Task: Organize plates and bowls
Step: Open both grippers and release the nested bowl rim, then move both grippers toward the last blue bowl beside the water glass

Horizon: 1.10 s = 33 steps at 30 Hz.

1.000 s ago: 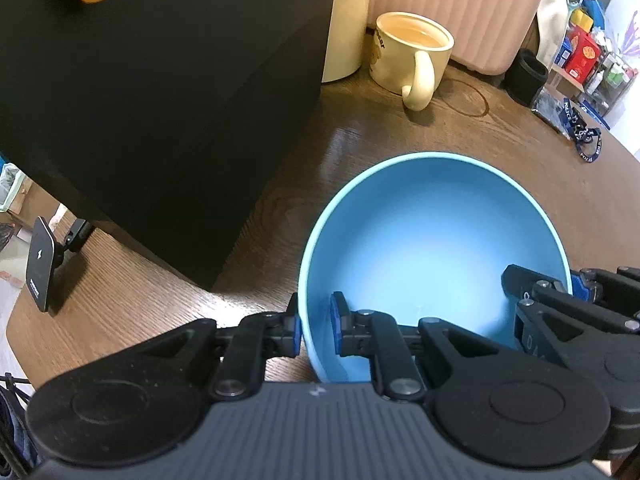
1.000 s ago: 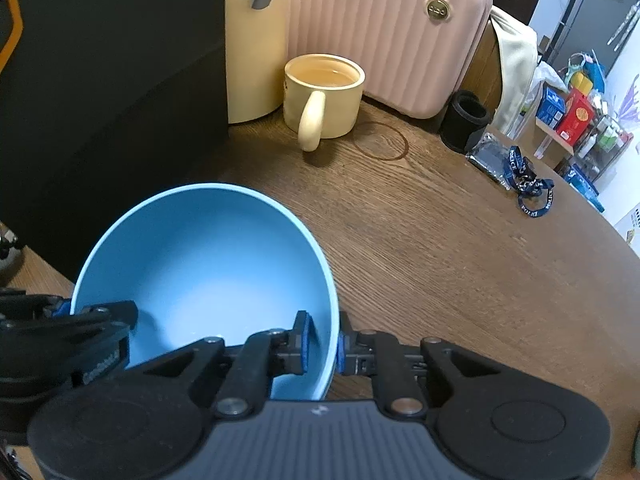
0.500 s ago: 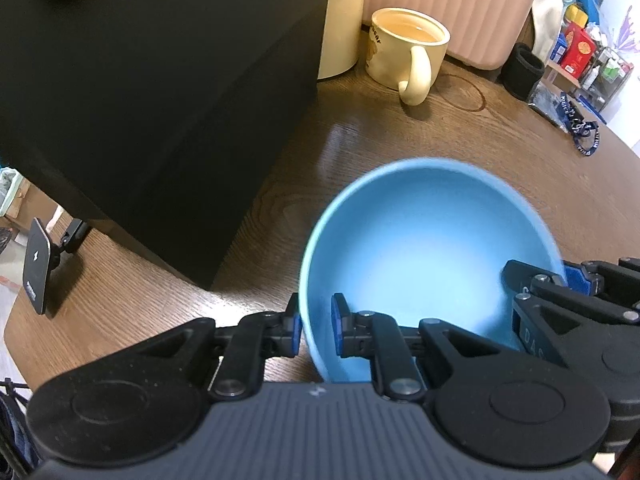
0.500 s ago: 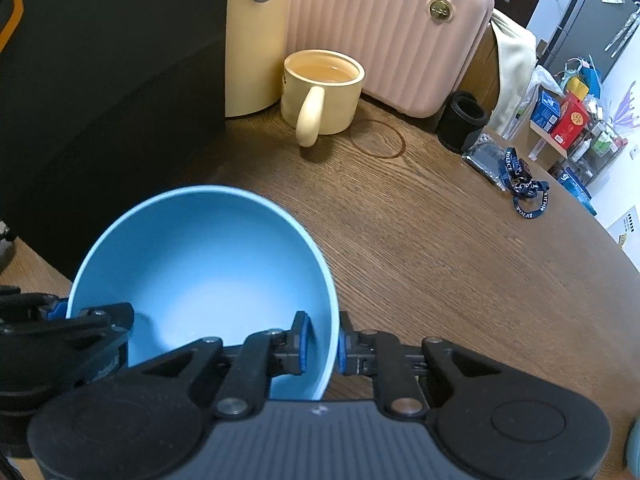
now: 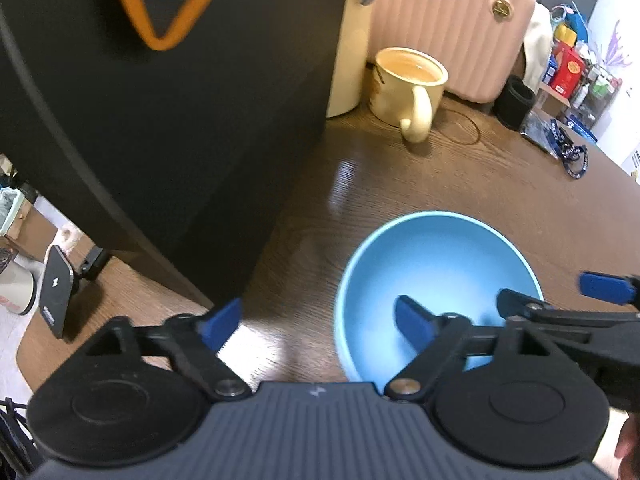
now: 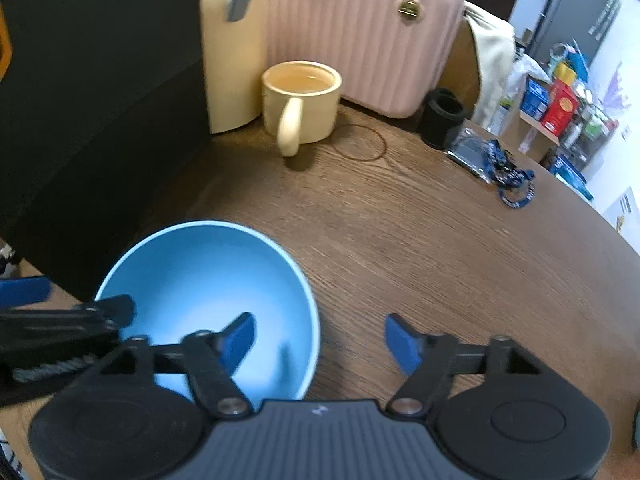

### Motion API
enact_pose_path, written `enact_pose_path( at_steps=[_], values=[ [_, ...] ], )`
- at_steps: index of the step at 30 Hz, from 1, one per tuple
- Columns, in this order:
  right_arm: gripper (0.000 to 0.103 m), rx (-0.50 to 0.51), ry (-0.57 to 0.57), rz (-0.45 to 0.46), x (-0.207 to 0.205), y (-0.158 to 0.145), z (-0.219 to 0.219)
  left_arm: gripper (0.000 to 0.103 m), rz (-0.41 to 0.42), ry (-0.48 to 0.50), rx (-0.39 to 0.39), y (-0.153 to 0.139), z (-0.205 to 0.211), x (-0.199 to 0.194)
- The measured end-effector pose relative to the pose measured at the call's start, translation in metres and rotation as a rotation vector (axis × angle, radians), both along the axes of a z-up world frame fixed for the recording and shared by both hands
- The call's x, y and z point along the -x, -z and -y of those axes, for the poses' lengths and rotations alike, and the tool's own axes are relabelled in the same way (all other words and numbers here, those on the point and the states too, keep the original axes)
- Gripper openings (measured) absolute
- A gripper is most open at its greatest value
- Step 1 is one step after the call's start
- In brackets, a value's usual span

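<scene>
A light blue bowl (image 5: 436, 276) sits upright on the wooden table (image 5: 460, 176); it also shows in the right wrist view (image 6: 200, 276). My left gripper (image 5: 318, 324) is open and straddles the bowl's left rim, one finger inside and one outside. My right gripper (image 6: 320, 338) is open and straddles the bowl's right rim the same way. Neither grips the bowl. Each gripper shows at the edge of the other's view.
A cream mug (image 6: 302, 106) stands at the back beside a cream jug (image 6: 234, 48) and a pink ribbed case (image 6: 360, 36). A large black object (image 5: 160, 100) rises on the left. A black cup (image 6: 442, 122) and blue lanyard (image 6: 512, 184) lie at the right.
Both grippers have opened and let go of the bowl's rim. The bowl now rests on the table, lower and farther from the cameras, which have pulled up and back.
</scene>
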State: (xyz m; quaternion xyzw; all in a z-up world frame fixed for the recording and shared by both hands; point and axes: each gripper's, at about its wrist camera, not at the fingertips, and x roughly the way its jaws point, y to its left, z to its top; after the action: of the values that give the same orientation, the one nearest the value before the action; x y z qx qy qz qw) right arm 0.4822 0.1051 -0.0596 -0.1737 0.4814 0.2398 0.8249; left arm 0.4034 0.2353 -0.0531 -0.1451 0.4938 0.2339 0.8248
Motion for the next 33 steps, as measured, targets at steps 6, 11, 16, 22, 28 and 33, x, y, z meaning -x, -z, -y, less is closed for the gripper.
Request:
enact_pose_path(
  at_steps=[6, 11, 16, 22, 28, 33],
  values=[
    [0.103, -0.046, 0.065, -0.032, -0.004, -0.006, 0.021, 0.103, 0.026, 0.010, 0.006, -0.012, -0.007, 0.008],
    [0.103, -0.073, 0.115, -0.033, -0.001, -0.011, 0.036, 0.103, 0.038, 0.044, -0.001, -0.020, -0.004, 0.011],
    [0.103, -0.093, 0.171, -0.020, 0.004, -0.019, 0.051, 0.103, 0.055, 0.096, -0.009, -0.029, 0.005, 0.011],
    [0.103, -0.118, 0.255, -0.003, 0.010, -0.028, 0.077, 0.103, 0.080, 0.175, -0.002, -0.046, 0.022, 0.007],
    [0.103, -0.145, 0.374, 0.014, 0.014, -0.040, 0.121, 0.103, 0.119, 0.287, -0.012, -0.067, 0.059, -0.006],
    [0.103, -0.160, 0.468, 0.033, 0.013, -0.049, 0.167, 0.103, 0.141, 0.363, -0.016, -0.079, 0.098, -0.016]
  ],
)
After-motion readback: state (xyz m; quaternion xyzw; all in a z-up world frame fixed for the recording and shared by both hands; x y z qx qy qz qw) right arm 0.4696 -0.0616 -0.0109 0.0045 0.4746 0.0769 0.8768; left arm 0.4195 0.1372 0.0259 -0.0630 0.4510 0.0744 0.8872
